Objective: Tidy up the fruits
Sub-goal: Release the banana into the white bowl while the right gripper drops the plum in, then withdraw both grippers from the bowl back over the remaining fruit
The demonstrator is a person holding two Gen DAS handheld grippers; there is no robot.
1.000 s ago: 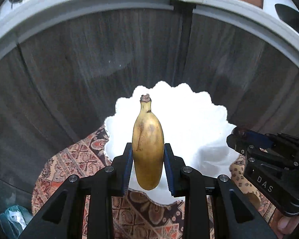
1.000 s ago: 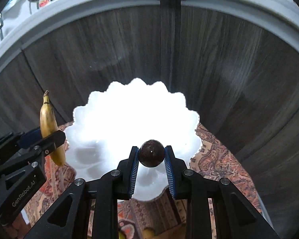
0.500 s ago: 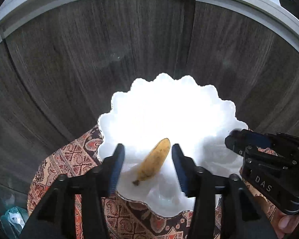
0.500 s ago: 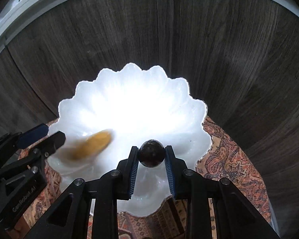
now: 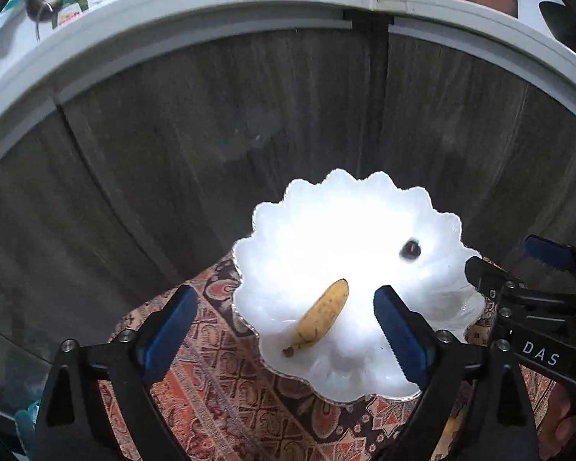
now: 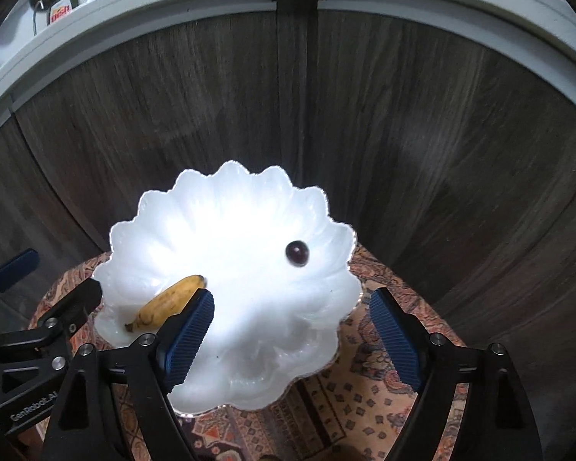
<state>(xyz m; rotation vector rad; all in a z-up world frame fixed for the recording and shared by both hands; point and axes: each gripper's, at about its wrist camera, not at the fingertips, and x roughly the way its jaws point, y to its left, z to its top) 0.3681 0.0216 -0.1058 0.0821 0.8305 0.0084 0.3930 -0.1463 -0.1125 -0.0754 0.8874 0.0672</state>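
Banana [image 6: 167, 301] and dark round fruit [image 6: 297, 253] in white scalloped bowl [image 6: 196, 207].

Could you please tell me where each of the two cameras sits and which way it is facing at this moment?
Left wrist: on the left gripper, looking forward and down at the white bowl; its own open fingers show, with the right gripper at the right edge.
Right wrist: on the right gripper, facing the same bowl; its open fingers show, with the left gripper at the left edge.
Shared: bowl, banana, dark round fruit, patterned cloth.
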